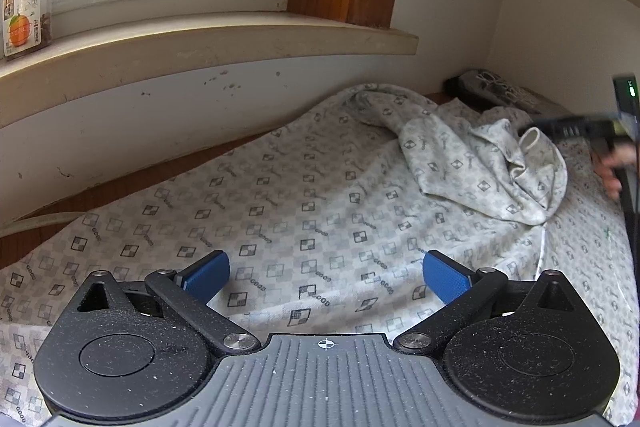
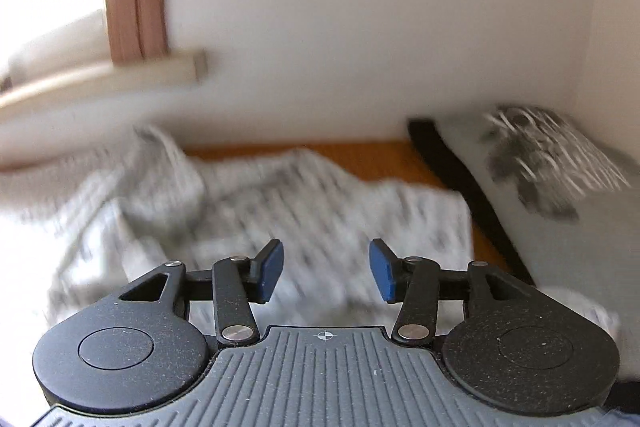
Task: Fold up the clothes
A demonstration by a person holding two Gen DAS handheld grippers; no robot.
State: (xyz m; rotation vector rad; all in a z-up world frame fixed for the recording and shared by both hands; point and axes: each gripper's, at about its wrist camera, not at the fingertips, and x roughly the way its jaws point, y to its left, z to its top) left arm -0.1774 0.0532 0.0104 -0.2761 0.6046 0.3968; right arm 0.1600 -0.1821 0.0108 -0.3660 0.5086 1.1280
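Your garment [image 1: 304, 203] is a pale grey-and-white piece printed with small checked squares and lettering; it lies spread over the wooden surface [image 1: 132, 183] beneath the window sill [image 1: 224, 39], filling most of the left wrist view from 9 o'clock across to 3 o'clock. Near 2 o'clock one part of it is turned back over the rest in a loose, creased bunch [image 1: 492, 167], with a plain pale edge showing at its top; the cloth nearer you lies flatter, with soft ripples.

Your left tongs [image 1: 326, 275] hang low over the near part of the cloth, tilted downward; their blue pads [image 1: 210, 273] stand spread wide with only patterned fabric showing between them, and they pinch nothing. At 3 o'clock in that view your right tongs [image 1: 576, 129] show as a dark blur beside the bunch, with part of your hand [image 1: 614, 171] just below.

The right wrist view is smeared by motion; the garment [image 2: 280, 211] lies there from 9 o'clock to the centre. Your right tongs [image 2: 326, 273] point downward over it, pads [image 2: 272, 273] partly apart and gripping nothing. A second grey cloth [image 2: 560, 227] with a dark print lies at 3 o'clock against the wall; a jar [image 1: 26, 3] stands on the sill at 10 o'clock in the left view.
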